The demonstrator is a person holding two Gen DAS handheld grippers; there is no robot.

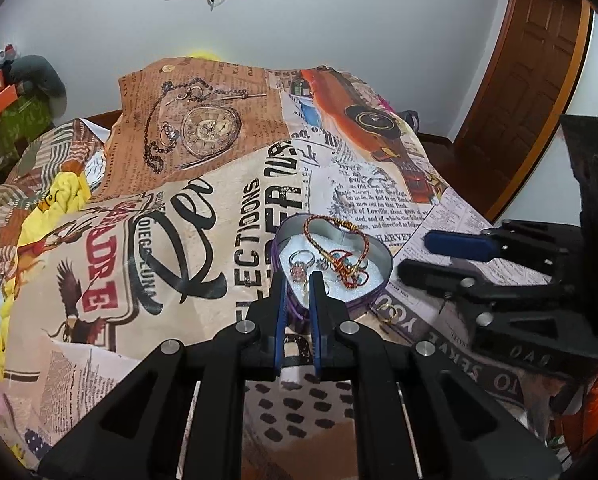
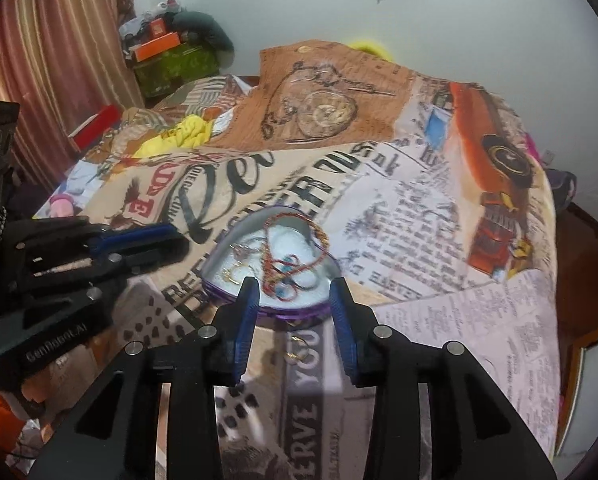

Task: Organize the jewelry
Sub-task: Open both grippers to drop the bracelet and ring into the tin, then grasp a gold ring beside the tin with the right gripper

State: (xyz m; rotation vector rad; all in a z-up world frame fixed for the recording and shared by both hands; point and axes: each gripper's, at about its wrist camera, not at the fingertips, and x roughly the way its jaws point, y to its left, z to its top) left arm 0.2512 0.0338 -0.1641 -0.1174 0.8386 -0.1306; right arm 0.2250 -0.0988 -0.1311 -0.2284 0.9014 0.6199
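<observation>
My heart box (image 1: pixel 375 258) already holds rings and a necklace (image 1: pixel 339 248). My left gripper (image 1: pixel 299 280) is nearly closed, empty. My right gripper (image 2: pixel 295 292) is partly open, empty. Gold earrings (image 1: pixel 389 314) wait outside, at five o'clock.

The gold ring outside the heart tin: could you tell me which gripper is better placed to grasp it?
Probably right: the right gripper is open, the gold ring framed between its fingers; the left gripper is pinching the heart tin.
</observation>
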